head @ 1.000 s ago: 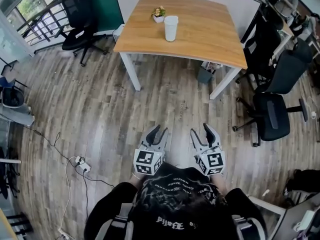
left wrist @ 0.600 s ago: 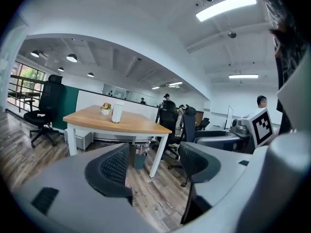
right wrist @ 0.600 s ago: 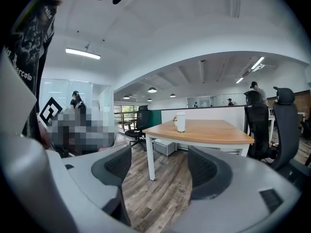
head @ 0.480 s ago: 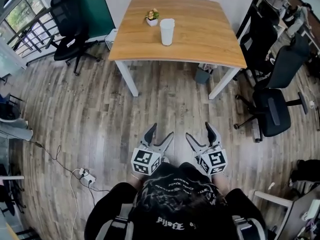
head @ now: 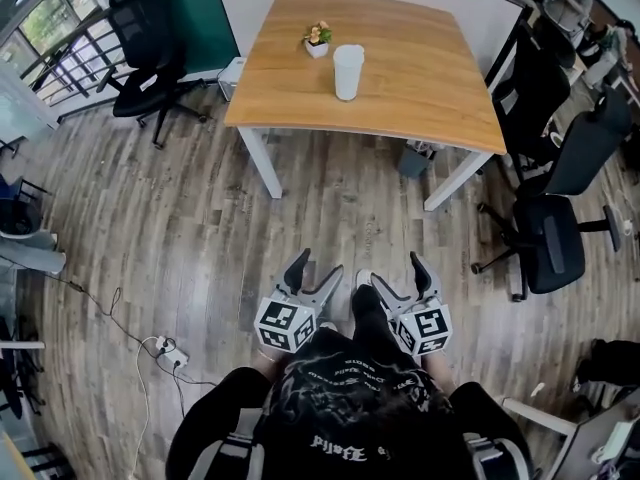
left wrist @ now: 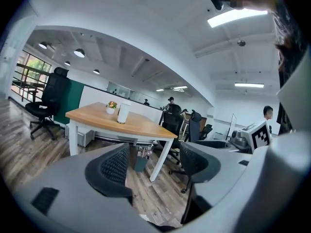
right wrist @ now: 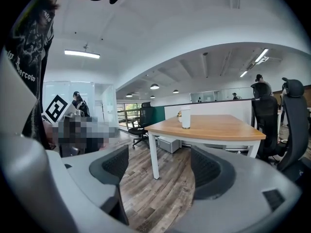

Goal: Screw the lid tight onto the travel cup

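Note:
A white travel cup [head: 347,71] stands upright on the wooden table [head: 420,78] far ahead, next to a small potted plant [head: 318,38]. Whether its lid is seated I cannot tell from here. Both grippers hang close to my body over the wood floor, well short of the table. My left gripper [head: 316,270] is open with nothing between its jaws. The jaws of my right gripper [head: 392,273] are opening, also empty. The left gripper view shows the cup [left wrist: 124,112] small beyond its jaws, and the right gripper view shows the cup [right wrist: 185,117] the same way.
Black office chairs stand left of the table [head: 150,63] and to its right [head: 545,238]. A small bin [head: 413,158] sits under the table. A power strip with cables [head: 163,345] lies on the floor at the left. My dark shoe [head: 365,303] shows between the grippers.
Both grippers' jaws have spread from nearly closed to wide apart. My shoe has come forward between them. The cup has not moved.

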